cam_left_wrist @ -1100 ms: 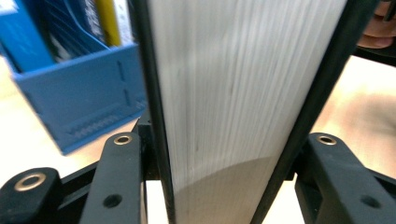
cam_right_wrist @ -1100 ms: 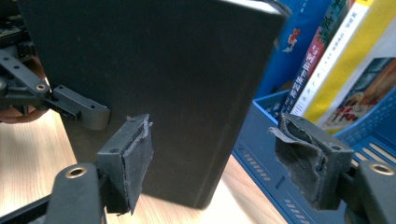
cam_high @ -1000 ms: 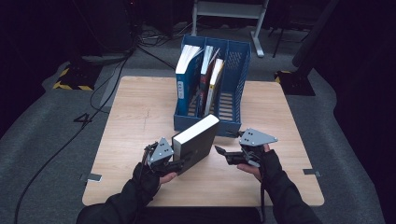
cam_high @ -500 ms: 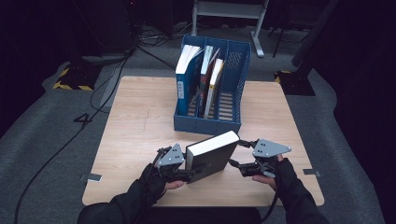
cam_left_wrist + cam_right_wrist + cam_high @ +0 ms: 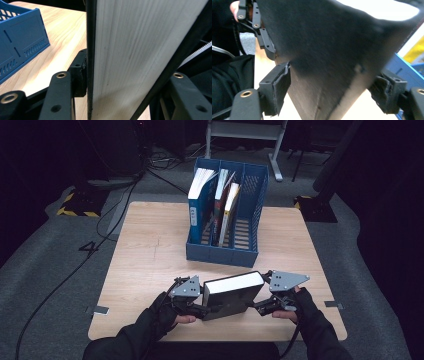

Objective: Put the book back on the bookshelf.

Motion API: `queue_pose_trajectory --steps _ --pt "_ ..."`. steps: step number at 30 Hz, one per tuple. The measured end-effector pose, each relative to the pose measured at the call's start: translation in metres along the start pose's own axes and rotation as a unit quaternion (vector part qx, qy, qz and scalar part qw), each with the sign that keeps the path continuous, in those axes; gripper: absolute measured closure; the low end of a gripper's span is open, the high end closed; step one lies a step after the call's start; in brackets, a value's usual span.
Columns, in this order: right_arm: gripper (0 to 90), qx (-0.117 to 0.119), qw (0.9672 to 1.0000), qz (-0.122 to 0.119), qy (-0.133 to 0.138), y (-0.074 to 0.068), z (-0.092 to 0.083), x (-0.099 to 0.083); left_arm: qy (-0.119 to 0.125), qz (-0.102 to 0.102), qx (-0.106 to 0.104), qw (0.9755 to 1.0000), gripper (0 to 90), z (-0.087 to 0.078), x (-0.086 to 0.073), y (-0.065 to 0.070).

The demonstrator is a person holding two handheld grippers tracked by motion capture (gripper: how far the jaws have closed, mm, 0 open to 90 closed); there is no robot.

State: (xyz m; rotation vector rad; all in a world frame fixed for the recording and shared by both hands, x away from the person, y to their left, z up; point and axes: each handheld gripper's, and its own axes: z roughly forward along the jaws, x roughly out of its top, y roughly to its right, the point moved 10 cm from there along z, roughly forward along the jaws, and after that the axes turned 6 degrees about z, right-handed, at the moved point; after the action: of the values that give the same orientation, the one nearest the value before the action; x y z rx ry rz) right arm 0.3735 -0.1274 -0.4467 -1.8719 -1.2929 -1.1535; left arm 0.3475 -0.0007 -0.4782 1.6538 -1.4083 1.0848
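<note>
Thick black book [image 5: 231,295] held above the near edge of the table [image 5: 150,245], white page edge up, between both grippers. Left gripper [image 5: 120,82] clamped on book's left end, pads against both covers. Right gripper [image 5: 329,87] spread about book's right end; jaws just been opening, pads seemingly off the cover. Just beyond, close, blue file rack [image 5: 227,215]: white-paged book [image 5: 200,195] in left compartment, two slimmer books [image 5: 225,205] leaning in middle, right compartment bare. Cables [image 5: 115,195] on floor beyond.

My book [image 5: 231,296] has a black cover and a white page block; my claws [image 5: 200,306] are black with grey plates, the file rack [image 5: 250,195] blue and slotted, the counter [image 5: 150,250] pale wood grain — yellow-black hazard stripes on the floor
</note>
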Motion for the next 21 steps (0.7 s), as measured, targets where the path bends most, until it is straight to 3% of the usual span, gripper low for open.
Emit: queue_pose_trajectory --steps 8,10,11,14,16,18,21 --pt "26.8 0.009 1.0 -0.002 0.0 -0.003 0.002 0.003 -0.019 0.018 0.01 0.9996 49.1 -0.002 -0.004 -0.003" --pt "29.7 0.009 1.0 -0.002 -0.001 -0.003 0.001 0.002 -0.026 0.023 0.025 0.9991 44.0 -0.004 -0.007 -0.008" --pt "32.6 0.01 0.9999 -0.002 0.0 -0.003 -0.001 0.002 -0.026 0.016 0.025 0.9992 42.2 -0.006 -0.009 -0.01" --pt "34.6 0.011 0.9999 -0.002 0.0 -0.003 -0.002 0.001 -0.033 0.023 0.033 0.9987 41.2 -0.008 -0.011 -0.012" --pt "37.7 0.015 0.9999 -0.002 -0.001 -0.004 -0.005 0.001 -0.056 0.035 0.047 0.9967 36.9 -0.01 -0.019 -0.017" --pt "38.6 0.016 0.9999 -0.005 -0.002 -0.005 -0.005 0.001 -0.06 0.032 0.048 0.9965 36.3 -0.01 -0.021 -0.018" --pt "41.1 0.022 0.9997 -0.006 -0.004 -0.007 -0.008 0.002 -0.092 0.052 0.062 0.9924 34.6 -0.01 -0.031 -0.021"
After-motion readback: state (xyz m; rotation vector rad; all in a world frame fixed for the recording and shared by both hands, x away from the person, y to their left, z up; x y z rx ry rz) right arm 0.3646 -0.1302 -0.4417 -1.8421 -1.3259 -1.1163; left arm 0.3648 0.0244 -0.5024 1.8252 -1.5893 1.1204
